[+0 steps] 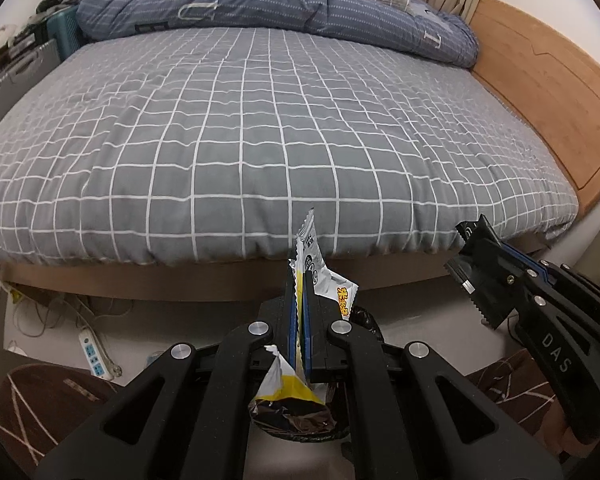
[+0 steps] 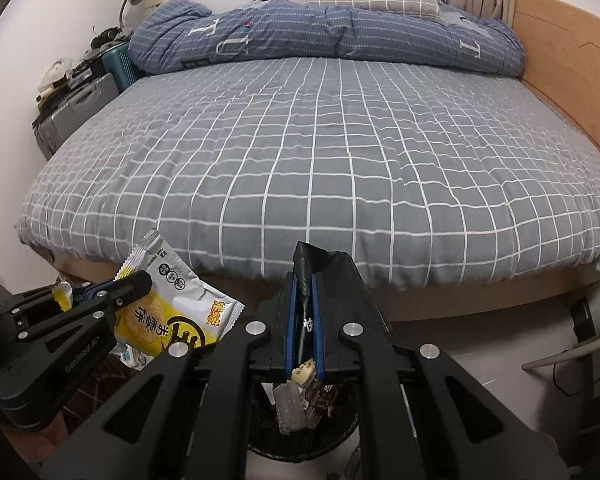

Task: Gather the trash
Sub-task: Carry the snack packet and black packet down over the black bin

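Observation:
My left gripper [image 1: 299, 280] is shut on a silver and yellow snack wrapper [image 1: 310, 260], held upright in front of the bed's near edge. The same wrapper [image 2: 172, 300] shows at lower left in the right wrist view, in the left gripper [image 2: 134, 280]. My right gripper [image 2: 304, 280] is shut on a black plastic wrapper [image 2: 306, 260]; it also shows in the left wrist view [image 1: 466, 276]. Below both grippers stands a black trash bin [image 2: 340, 436] holding several wrappers; in the left wrist view its contents [image 1: 292, 412] lie under the left gripper.
A bed with a grey checked sheet [image 1: 260, 120] fills both views, with a blue duvet [image 1: 260, 4] and a pillow at the far end. A wooden bed frame [image 1: 548, 92] runs along the right. A power strip [image 1: 94, 354] and cables lie on the floor at left.

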{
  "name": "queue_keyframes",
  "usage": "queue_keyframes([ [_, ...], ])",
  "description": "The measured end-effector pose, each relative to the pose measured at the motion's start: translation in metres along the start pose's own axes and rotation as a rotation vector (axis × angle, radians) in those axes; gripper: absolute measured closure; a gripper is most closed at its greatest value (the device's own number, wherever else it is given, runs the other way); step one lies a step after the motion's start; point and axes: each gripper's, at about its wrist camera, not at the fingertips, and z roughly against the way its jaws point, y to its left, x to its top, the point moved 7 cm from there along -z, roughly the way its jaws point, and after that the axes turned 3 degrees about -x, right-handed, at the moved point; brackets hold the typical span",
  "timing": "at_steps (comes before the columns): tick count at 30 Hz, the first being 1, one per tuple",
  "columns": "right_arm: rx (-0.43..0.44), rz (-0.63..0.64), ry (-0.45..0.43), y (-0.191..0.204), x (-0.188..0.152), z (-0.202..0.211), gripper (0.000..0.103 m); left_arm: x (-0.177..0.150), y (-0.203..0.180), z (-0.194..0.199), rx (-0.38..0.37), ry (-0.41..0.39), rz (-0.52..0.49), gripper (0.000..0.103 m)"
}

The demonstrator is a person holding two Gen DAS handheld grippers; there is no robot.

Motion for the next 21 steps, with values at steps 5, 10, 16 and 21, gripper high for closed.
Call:
queue_keyframes([
  [5,-0.007,-0.007,0.021,-0.001,-0.013,0.000,0.096,-0.010,0.002,-0.001,0.005,0.012,0.002,0.102],
  [10,-0.008,-0.001,0.063,-0.005,-0.033,-0.016,0.096,-0.023,0.006,-0.018,-0.001,0.026,-0.003,0.102],
  [16,0.016,-0.020,0.163,-0.014,-0.063,-0.060,0.096,-0.044,0.012,-0.058,0.004,0.091,-0.011,0.102],
  [21,0.014,-0.033,0.210,-0.024,-0.068,-0.086,0.096,-0.052,0.008,-0.100,0.004,0.157,-0.020,0.102],
])
